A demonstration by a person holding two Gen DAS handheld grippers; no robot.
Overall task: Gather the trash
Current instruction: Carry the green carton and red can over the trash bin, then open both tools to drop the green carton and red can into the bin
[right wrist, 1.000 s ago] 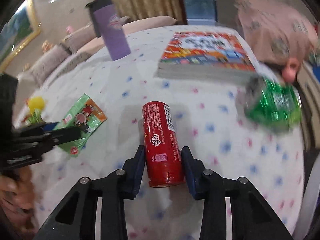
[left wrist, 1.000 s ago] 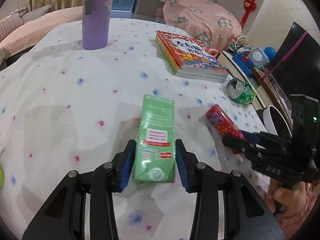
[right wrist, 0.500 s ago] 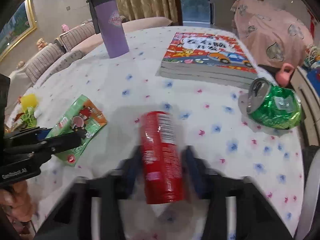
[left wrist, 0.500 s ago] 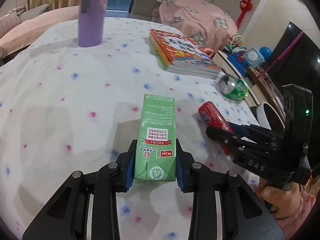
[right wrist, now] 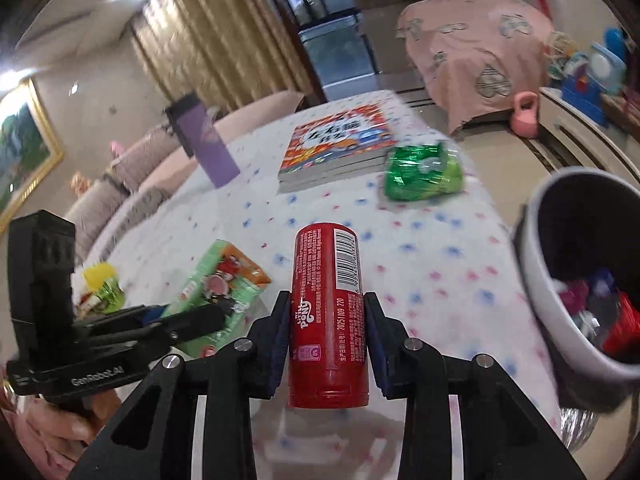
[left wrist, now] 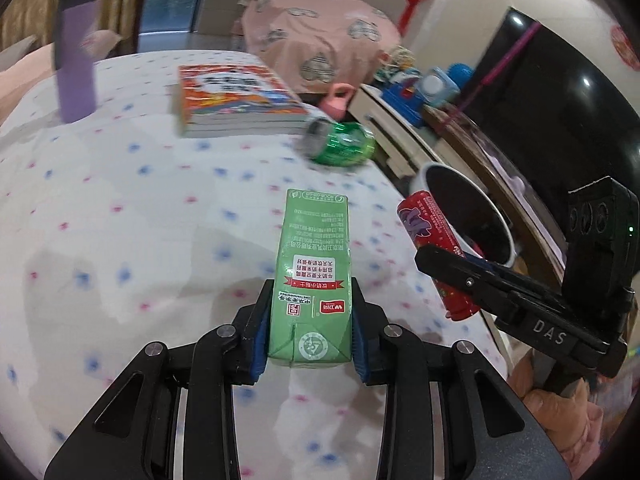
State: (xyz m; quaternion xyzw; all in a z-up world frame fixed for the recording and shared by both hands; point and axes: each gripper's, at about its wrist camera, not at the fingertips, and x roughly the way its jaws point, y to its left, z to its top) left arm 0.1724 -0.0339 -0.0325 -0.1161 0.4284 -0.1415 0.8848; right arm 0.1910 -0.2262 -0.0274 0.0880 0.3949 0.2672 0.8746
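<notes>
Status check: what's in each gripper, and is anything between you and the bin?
Left gripper shut on green carton. Right gripper shut on red can. Bin open at right, path looks clear. Crushed green can left on table.

A bench (left wrist: 120,208) draped in a white dotted cloth is carrying a purple tumbler (left wrist: 76,60), a stack of books (left wrist: 236,100) and a crushed green can (left wrist: 340,144).
</notes>
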